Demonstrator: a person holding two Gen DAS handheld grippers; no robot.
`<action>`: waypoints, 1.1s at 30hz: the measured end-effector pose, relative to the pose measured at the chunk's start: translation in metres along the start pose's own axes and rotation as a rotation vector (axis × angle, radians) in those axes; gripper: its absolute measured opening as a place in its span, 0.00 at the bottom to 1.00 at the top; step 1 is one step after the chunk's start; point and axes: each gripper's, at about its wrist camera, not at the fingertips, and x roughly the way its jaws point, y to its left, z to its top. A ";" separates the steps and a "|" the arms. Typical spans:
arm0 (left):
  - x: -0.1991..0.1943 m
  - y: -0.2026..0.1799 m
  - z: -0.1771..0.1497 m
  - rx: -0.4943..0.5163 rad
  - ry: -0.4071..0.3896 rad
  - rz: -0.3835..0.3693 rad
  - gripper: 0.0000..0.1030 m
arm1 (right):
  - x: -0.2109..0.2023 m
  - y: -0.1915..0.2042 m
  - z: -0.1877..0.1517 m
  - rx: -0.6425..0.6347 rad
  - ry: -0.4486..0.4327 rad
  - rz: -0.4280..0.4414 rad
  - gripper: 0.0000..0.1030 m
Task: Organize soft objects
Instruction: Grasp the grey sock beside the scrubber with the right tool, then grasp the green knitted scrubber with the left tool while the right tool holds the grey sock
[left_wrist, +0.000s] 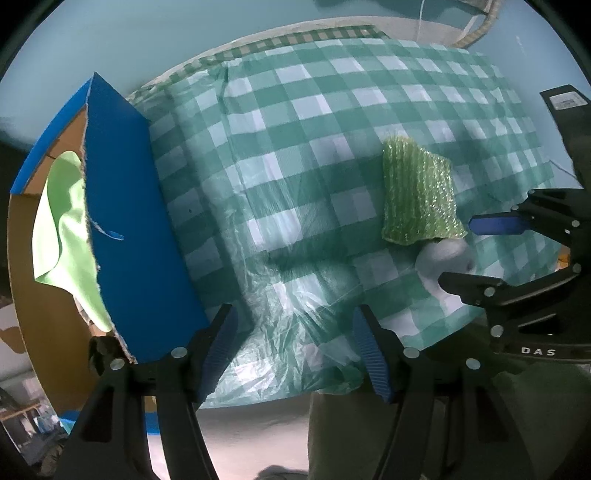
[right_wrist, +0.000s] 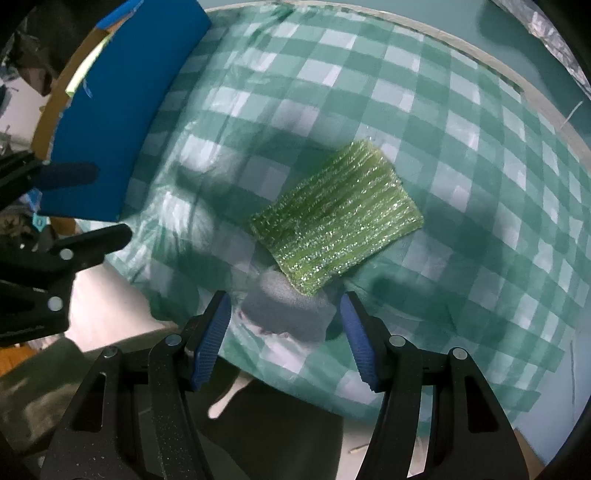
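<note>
Right wrist: green sponge (right_wrist: 336, 218) lies near tablecloth (right_wrist: 480, 147) front edge.

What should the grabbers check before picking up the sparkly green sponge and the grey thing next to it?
1. Right gripper open and empty: ok.
2. Left gripper open and empty: ok.
3. Grey sponge in line with the right gripper's jaws: ok.
4. Green sponge clear of the grey sponge: not ok, its corner lies over it.
5. Blue box has room: cannot tell; a green cloth is already inside.
6. Plastic cover flat under the sponges: not ok, it is wrinkled.
</note>
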 end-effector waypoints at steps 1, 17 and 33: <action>0.002 0.000 0.000 0.005 0.002 0.001 0.65 | 0.004 0.000 0.000 -0.002 0.005 -0.007 0.59; 0.019 -0.009 0.002 0.049 0.033 0.001 0.65 | 0.029 0.000 -0.002 -0.023 0.029 -0.019 0.55; 0.017 -0.036 0.030 0.095 0.026 -0.014 0.69 | 0.003 -0.069 -0.018 0.130 -0.005 -0.054 0.34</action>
